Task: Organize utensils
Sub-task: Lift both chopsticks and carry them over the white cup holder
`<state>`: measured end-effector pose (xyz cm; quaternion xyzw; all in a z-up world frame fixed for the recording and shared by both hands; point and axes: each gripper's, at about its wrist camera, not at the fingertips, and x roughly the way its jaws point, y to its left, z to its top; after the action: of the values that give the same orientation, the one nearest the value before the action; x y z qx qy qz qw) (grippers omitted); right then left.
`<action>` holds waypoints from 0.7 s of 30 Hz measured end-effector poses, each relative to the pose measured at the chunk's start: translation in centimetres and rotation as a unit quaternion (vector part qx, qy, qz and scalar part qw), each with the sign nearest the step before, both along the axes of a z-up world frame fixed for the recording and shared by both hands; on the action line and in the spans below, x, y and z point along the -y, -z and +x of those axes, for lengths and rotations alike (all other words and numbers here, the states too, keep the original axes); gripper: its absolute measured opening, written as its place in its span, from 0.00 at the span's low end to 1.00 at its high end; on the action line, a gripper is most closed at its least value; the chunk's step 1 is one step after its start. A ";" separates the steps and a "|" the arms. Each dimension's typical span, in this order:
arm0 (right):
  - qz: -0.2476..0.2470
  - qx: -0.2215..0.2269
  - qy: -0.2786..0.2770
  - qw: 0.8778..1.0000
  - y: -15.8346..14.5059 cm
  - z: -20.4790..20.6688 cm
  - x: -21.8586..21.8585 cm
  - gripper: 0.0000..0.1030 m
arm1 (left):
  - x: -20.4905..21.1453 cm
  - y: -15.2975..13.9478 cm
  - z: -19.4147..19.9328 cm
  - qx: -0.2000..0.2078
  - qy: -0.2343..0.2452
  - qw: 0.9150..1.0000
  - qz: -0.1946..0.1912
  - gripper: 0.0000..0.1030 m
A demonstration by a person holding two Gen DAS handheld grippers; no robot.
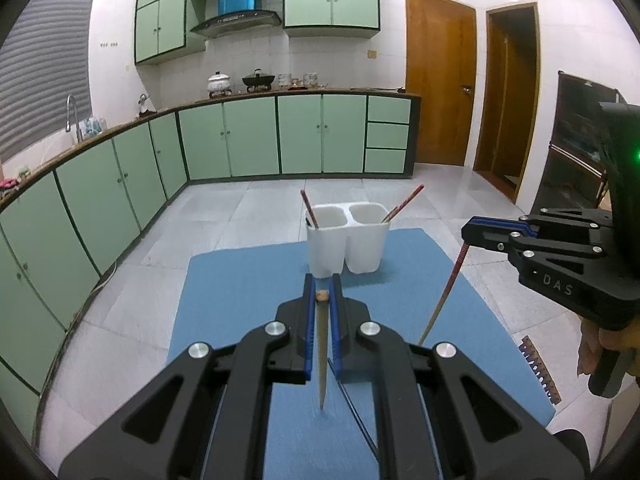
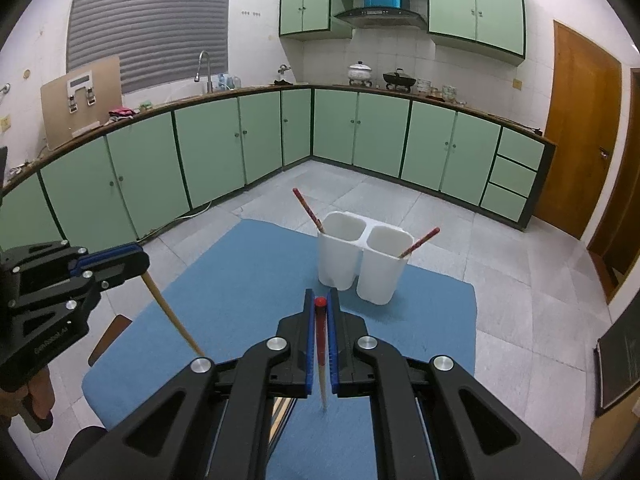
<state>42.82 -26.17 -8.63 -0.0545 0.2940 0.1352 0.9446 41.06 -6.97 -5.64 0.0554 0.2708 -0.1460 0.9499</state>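
Observation:
A white two-cup utensil holder (image 1: 346, 240) (image 2: 362, 262) stands on the blue mat (image 1: 240, 304) (image 2: 224, 280). One red-topped chopstick leans in its left cup (image 1: 309, 208) (image 2: 307, 209), another in its right cup (image 1: 404, 203) (image 2: 419, 242). My left gripper (image 1: 321, 286) is shut on a plain wooden chopstick (image 1: 321, 352), just short of the holder; it also shows in the right wrist view (image 2: 132, 260). My right gripper (image 2: 319, 300) is shut on a red-topped chopstick (image 2: 321, 352), also seen in the left wrist view (image 1: 442, 300). Both chopsticks point down at the mat.
The mat lies on a small table above a grey tiled floor (image 1: 240, 208). Green kitchen cabinets (image 1: 240, 140) run along the left and back walls. Wooden doors (image 1: 440, 88) are at the back right. A dark cabinet (image 1: 580, 152) stands to the right.

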 end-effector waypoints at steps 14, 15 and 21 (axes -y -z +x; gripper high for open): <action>0.019 0.032 -0.002 0.999 -6.7 4.3 1.7 0.05 | 2.3 -6.7 4.2 0.039 0.043 0.998 -0.022 0.06; 0.021 0.035 -0.001 0.999 -7.1 4.7 1.7 0.05 | 2.6 -7.2 4.7 0.045 0.044 0.998 -0.021 0.06; 0.034 0.049 0.009 0.998 -9.9 7.6 2.5 0.05 | 4.4 -10.3 7.4 0.073 0.048 0.996 -0.028 0.06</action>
<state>50.46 -28.70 1.23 -0.0267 0.2427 0.1335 0.9605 48.46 -11.35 4.66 0.0519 0.1930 -0.1948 0.9603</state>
